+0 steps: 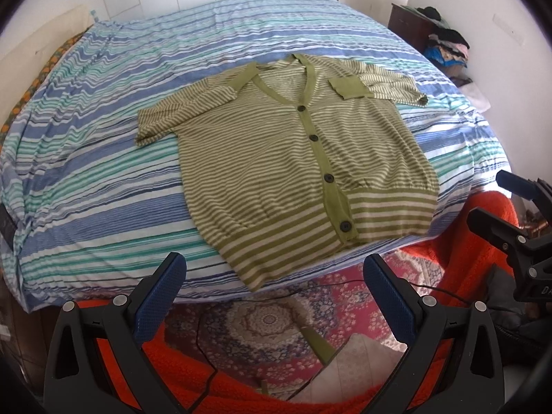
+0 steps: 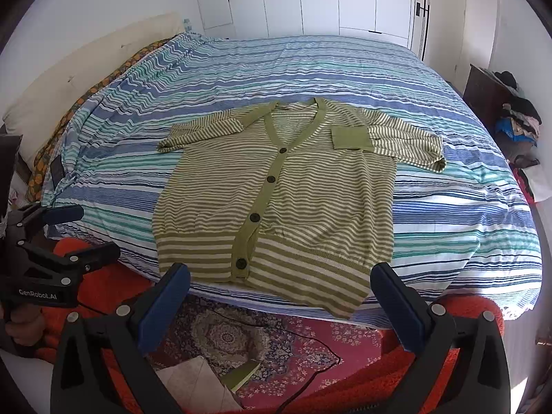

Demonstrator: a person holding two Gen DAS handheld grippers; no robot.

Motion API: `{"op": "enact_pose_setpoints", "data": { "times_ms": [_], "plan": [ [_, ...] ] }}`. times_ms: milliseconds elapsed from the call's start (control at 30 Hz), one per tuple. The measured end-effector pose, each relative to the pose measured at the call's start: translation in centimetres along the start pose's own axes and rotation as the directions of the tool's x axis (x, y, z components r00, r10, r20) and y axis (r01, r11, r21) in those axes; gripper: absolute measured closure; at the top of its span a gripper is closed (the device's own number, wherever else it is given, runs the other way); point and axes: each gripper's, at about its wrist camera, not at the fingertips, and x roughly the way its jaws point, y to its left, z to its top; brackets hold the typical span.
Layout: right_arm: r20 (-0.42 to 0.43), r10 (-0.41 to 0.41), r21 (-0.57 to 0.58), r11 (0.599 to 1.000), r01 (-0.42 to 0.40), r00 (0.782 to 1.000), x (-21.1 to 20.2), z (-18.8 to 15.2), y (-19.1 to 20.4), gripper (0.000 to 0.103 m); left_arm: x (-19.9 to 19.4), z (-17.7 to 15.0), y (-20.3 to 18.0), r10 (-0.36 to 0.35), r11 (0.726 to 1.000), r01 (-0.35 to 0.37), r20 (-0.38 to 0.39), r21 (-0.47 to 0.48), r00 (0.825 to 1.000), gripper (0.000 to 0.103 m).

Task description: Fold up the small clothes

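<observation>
A green and cream striped short-sleeved cardigan lies flat and buttoned on the striped bed, collar away from me, hem at the near edge; it also shows in the right wrist view. Both sleeves are spread out sideways. My left gripper is open and empty, held just short of the hem, above the floor. My right gripper is open and empty, also just before the hem. The right gripper shows at the right edge of the left wrist view, and the left gripper at the left edge of the right wrist view.
The bed has a blue, teal and white striped cover. A red patterned rug with a thin cable and a small book lies below. An orange-red fleece is in front. A dark nightstand with piled clothes stands right.
</observation>
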Motion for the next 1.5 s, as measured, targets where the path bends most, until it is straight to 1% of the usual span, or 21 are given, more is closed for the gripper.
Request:
{"op": "enact_pose_setpoints", "data": {
  "times_ms": [200, 733, 1500],
  "plan": [
    [-0.008, 0.000, 0.009, 1.000, 0.000, 1.000, 0.3, 0.1, -0.3, 0.000, 0.1, 0.1, -0.4, 0.000, 1.000, 0.000, -0.005, 0.019, 1.000, 0.001],
    [-0.023, -0.001, -0.006, 1.000, 0.000, 1.000, 1.1, 0.2, 0.0, 0.000, 0.6, 0.1, 0.2, 0.003, 1.000, -0.003, -0.018, -0.003, 1.000, 0.001],
    [-0.022, 0.000, -0.003, 1.000, 0.000, 1.000, 1.2, 0.2, -0.1, 0.000, 0.7, 0.1, 0.1, 0.001, 1.000, -0.001, -0.018, 0.000, 1.000, 0.001]
  ]
}}
